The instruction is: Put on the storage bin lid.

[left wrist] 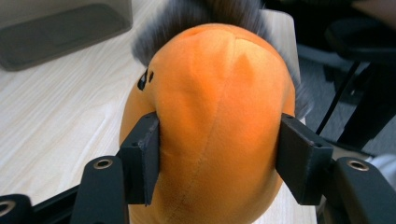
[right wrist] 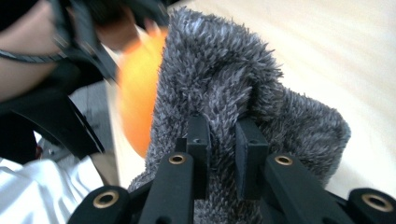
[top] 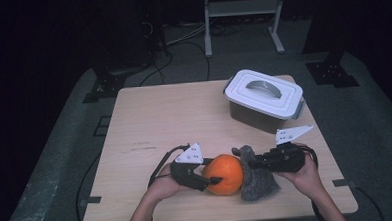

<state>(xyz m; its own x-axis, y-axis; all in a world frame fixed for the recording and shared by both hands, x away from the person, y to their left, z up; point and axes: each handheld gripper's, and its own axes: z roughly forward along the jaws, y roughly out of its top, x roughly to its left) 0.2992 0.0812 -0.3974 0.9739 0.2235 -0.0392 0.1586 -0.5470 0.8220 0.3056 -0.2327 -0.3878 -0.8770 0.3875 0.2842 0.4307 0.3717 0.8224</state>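
High view: orange plush (top: 225, 174) near table's (top: 149, 112) front edge, well short of the bin (top: 263, 100). Left gripper view: left gripper (left wrist: 219, 156) squeezes plush; keep pads centred. Right gripper view: right gripper (right wrist: 223, 154) pinches grey fabric (right wrist: 224, 84); pull away steadily, don't tear.

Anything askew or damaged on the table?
Nothing stands out. The left claw clamps the orange plush, the right claw pinches the grey furry cloth beside it, and the lidded bin sits upright with its lid on.
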